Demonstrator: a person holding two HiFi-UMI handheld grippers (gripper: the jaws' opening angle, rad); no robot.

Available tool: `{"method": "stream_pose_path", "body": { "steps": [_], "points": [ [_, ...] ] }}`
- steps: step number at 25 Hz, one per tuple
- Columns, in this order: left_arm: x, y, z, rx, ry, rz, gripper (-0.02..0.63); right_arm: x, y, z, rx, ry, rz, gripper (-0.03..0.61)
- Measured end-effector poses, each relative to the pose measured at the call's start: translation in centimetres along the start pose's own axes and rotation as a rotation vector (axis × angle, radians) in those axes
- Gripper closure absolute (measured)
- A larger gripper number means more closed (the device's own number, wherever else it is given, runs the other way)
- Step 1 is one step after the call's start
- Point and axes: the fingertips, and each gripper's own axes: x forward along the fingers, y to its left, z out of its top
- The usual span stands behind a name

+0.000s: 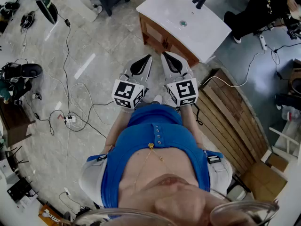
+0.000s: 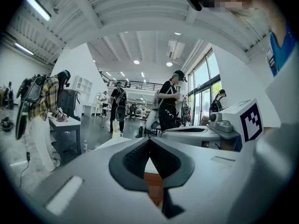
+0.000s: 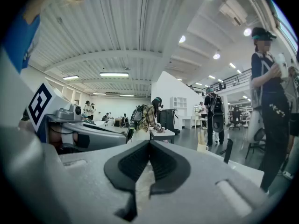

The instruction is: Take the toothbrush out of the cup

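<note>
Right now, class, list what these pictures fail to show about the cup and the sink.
Cup: too small in both gripper views to count what stands in it.
Sink top: far end cut off by the head view's top edge.
Cabinet below: largely hidden in the left gripper view behind the left gripper's shut jaws.

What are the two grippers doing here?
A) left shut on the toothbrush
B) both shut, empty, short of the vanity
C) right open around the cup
B: the left gripper and right gripper each show jaws together with nothing between them, held side by side short of the white vanity.
</note>
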Motion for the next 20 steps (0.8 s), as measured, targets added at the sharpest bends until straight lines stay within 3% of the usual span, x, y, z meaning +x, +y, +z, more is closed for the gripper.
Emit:
{"method": "stream_pose_path", "body": {
  "steps": [10,20],
  "points": [
    [1.1,-0.3,-0.1,-0.008,-0.01,-0.001,0.612,0.2,-1.1,-0.2,0.03,-0.028,0.007,0.577],
    [5.6,4.3,1.0,-0.016,-0.011,-0.088,0.612,5.5,-3.6,0.5,0.035,-0.049,-0.041,0.577]
  ]
}}
